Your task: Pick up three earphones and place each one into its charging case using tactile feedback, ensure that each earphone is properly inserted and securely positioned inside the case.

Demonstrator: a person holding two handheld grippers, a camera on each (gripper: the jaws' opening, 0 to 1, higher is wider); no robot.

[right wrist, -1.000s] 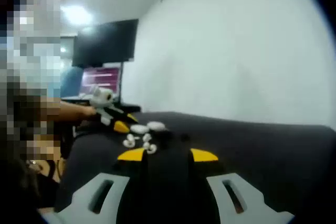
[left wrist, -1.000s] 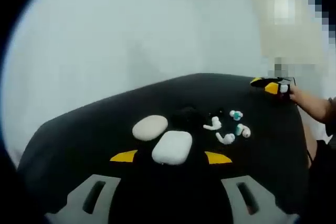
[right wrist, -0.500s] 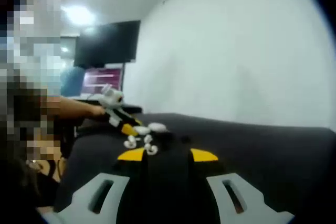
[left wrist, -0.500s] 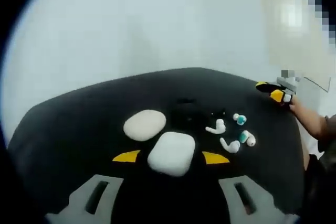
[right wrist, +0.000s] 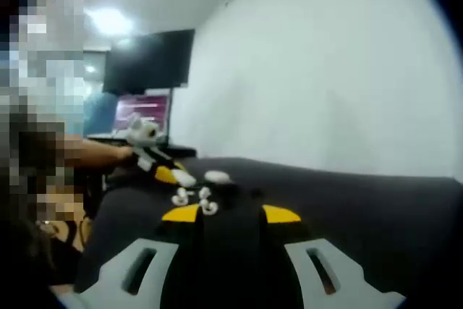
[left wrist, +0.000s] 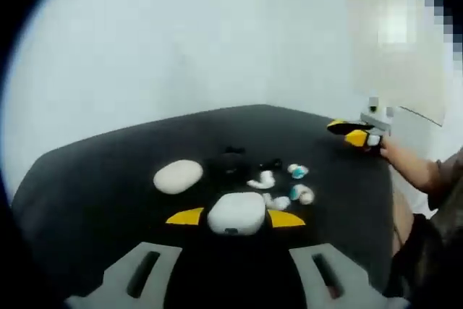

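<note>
Three white cases [left wrist: 236,213] and three earphones [left wrist: 262,179] are seen on the bench [left wrist: 94,186]; both grippers [left wrist: 235,218] are held open.

On the black table [left wrist: 108,179]: two white rounded charging cases [left wrist: 236,213], one black case [left wrist: 230,163], and four small white earphones [left wrist: 262,180].

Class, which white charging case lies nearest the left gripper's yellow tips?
The rounded-rectangular white case, sitting between the yellow tips; the oval case lies farther out, to its left.
</note>
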